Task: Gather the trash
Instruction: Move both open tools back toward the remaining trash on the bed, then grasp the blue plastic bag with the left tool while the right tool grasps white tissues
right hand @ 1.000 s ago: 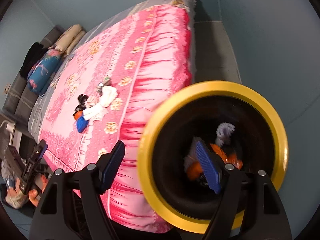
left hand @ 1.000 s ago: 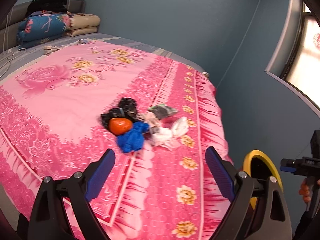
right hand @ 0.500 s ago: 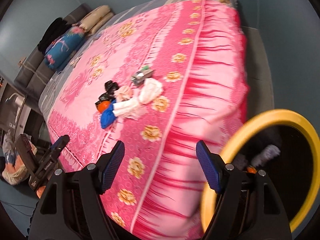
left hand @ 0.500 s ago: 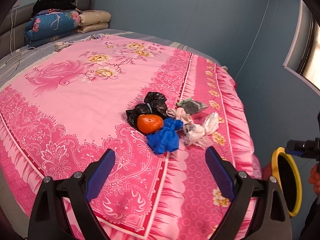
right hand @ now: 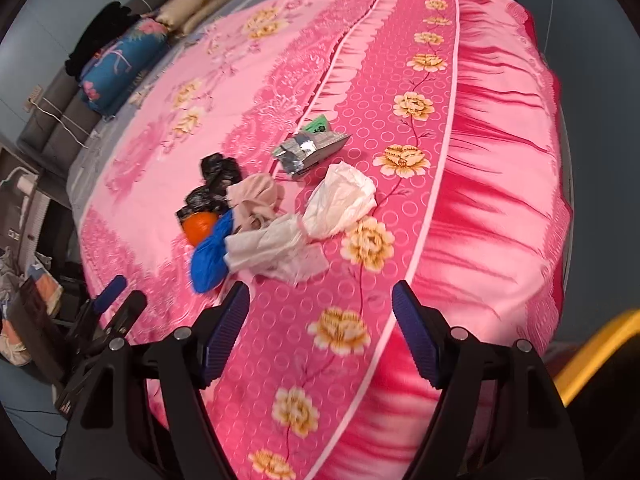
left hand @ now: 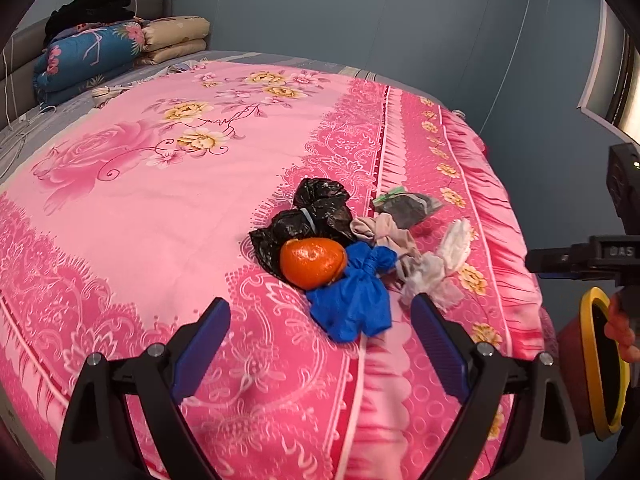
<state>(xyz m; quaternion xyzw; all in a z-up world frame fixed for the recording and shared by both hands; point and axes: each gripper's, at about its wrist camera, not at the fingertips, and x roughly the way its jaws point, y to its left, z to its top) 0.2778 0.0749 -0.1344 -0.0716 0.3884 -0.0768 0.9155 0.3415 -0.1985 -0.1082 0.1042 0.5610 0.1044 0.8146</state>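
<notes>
A heap of trash lies on the pink bedspread [left hand: 160, 208]: an orange [left hand: 313, 262], a crumpled blue bag [left hand: 354, 300], black plastic bags [left hand: 310, 216], a beige rag [left hand: 380, 228], white tissue [left hand: 440, 264] and a foil wrapper [left hand: 406, 206]. My left gripper [left hand: 320, 346] hangs open just short of the blue bag, nothing between its fingers. In the right wrist view the same heap shows, with white tissue [right hand: 320, 220], foil wrapper [right hand: 310, 148] and blue bag [right hand: 210, 256]. My right gripper [right hand: 320, 332] stands open above the bedspread, just in front of the tissue.
A bin with a yellow rim [left hand: 604, 368] stands on the floor beside the bed's right edge; its rim [right hand: 596, 352] shows at the right wrist view's lower right. Folded quilts [left hand: 92, 56] are stacked at the headboard. A grey-blue wall runs behind the bed.
Both grippers have come in over the bed toward the heap. The right one swung off the bin, which slid to the frame's lower right. Both stayed open.
</notes>
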